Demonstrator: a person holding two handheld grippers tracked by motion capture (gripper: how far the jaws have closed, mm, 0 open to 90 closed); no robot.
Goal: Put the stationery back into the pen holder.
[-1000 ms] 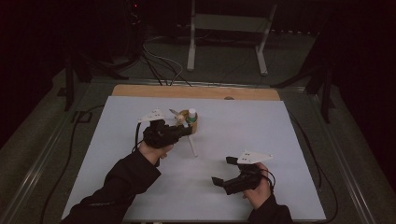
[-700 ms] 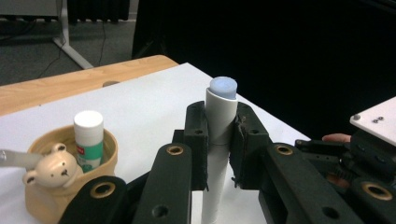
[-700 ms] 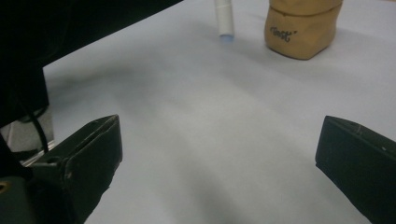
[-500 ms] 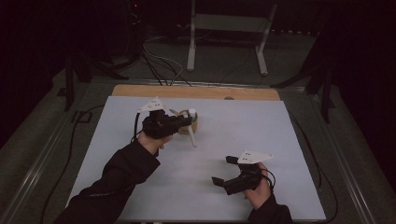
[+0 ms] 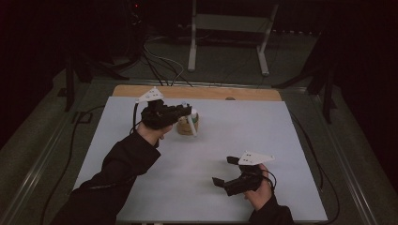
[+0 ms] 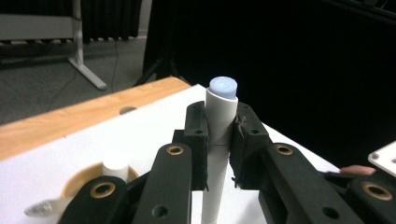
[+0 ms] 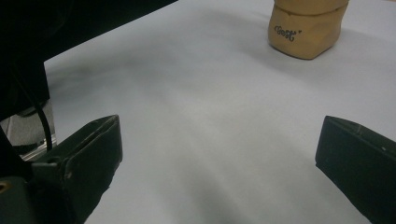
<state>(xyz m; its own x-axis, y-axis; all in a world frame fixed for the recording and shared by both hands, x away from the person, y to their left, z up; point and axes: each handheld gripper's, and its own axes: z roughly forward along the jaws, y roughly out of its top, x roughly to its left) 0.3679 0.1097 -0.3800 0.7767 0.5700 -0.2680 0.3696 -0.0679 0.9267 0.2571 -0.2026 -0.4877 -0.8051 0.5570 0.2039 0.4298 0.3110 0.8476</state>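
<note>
In the left gripper view my left gripper [image 6: 220, 117] is shut on a white tube [image 6: 219, 100] with a pale blue cap, which stands upright between the pads. From the high view the left gripper [image 5: 187, 112] hovers over a tan holder [image 5: 184, 128], and the tube [image 5: 191, 125] slants down in front of the holder. Another white item [image 6: 115, 168] sits inside the holder [image 6: 79, 179]. My right gripper [image 5: 223, 170] rests low near the table's front right, open, with nothing between its jaws. The right gripper [image 7: 219, 140] faces the tan holder [image 7: 306, 28] across bare tabletop.
A white sheet covers the table [image 5: 234, 136], with a wooden strip [image 5: 211, 93] along the far edge. Cables [image 5: 162, 63] and a metal stand [image 5: 227, 42] lie on the floor beyond it. A cable [image 5: 70, 150] trails off the table's left side.
My left hand has risen and drifted toward the table's far side, carrying the white tube up over the holder. The right hand has kept still.
</note>
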